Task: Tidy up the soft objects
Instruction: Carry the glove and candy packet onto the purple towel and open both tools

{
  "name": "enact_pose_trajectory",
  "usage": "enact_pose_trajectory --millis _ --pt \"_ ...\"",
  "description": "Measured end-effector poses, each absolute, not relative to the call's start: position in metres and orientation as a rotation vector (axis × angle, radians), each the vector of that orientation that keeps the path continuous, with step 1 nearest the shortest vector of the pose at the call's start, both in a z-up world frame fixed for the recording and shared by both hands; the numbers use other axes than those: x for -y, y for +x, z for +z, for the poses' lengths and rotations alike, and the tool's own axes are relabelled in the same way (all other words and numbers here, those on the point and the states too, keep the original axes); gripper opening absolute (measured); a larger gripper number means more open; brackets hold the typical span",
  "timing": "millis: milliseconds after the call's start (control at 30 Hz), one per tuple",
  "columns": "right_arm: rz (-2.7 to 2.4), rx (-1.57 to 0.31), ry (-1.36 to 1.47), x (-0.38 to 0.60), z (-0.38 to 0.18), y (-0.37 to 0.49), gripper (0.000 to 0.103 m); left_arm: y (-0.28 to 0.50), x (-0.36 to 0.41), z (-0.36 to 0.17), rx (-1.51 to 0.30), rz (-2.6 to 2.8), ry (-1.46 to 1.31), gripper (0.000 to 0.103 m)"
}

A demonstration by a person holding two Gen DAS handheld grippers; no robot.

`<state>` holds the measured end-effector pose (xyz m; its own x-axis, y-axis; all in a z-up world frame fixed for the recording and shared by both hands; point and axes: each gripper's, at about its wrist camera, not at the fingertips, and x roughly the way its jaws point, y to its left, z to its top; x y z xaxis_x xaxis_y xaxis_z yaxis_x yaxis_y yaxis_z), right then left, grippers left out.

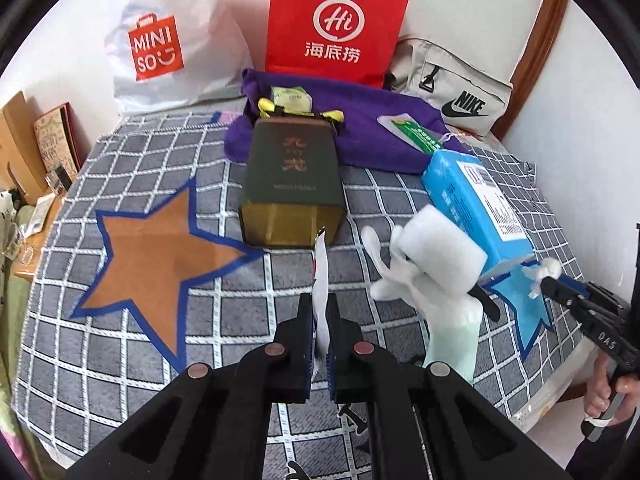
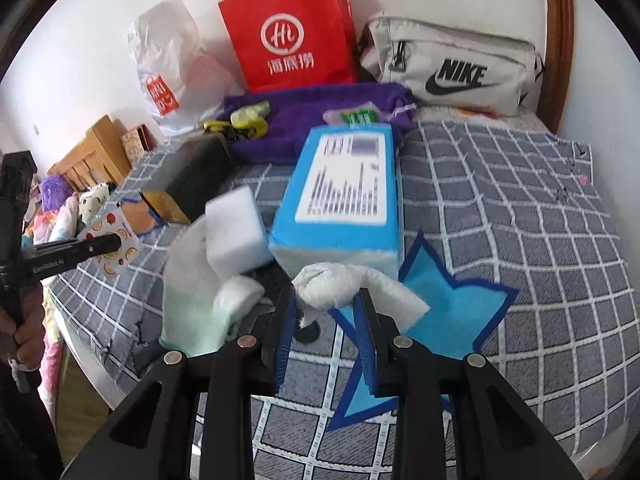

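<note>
— Biggest first?
— Bed, covered in a grey checked blanket with an orange star and a blue star sewn on.

— And along the wall at the far edge?
— Red paper bag standing upright in the middle. White plastic bag slumped to its left, grey bag lying to its right.

— In front of those?
— Purple towel, crumpled, right at the foot of the red paper bag. Dark box lying on its side with its far end on the towel and its near end by a point of the orange star.

— Soft things nearer the camera?
— Blue tissue pack, lying lengthwise just above the blue star. White sponge just left of the pack, perched on top of a white and pale green cloth bundle. Hard to say whether sponge and pack touch.

— Right gripper?
— Closed on a white wad, pinched between both blue pads just in front of the tissue pack's near end. Cannot tell whether the wad touches the pack.

— Left gripper?
— Clamped tight on a thin printed cloth, white from its own view, edge-on and sticking up past the fingertips toward the box. From the right wrist view, fruit print visible on it, held above the bed's left side, well apart from the wad.

— Hands?
— Only part of one hand at each picture's edge, wrapped round a gripper handle.
</note>
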<state>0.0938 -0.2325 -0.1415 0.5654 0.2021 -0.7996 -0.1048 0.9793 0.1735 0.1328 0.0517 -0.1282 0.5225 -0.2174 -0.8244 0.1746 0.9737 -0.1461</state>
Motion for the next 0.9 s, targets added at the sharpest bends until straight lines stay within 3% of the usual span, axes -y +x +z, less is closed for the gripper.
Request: enact_pose_trajectory --millis 900 --pt "0.221 -0.824 0.144 0.235 -0.063 0.208 0.030 0.225 -0.067 -0.060 -0.901 -0.177 -0.139 0.006"
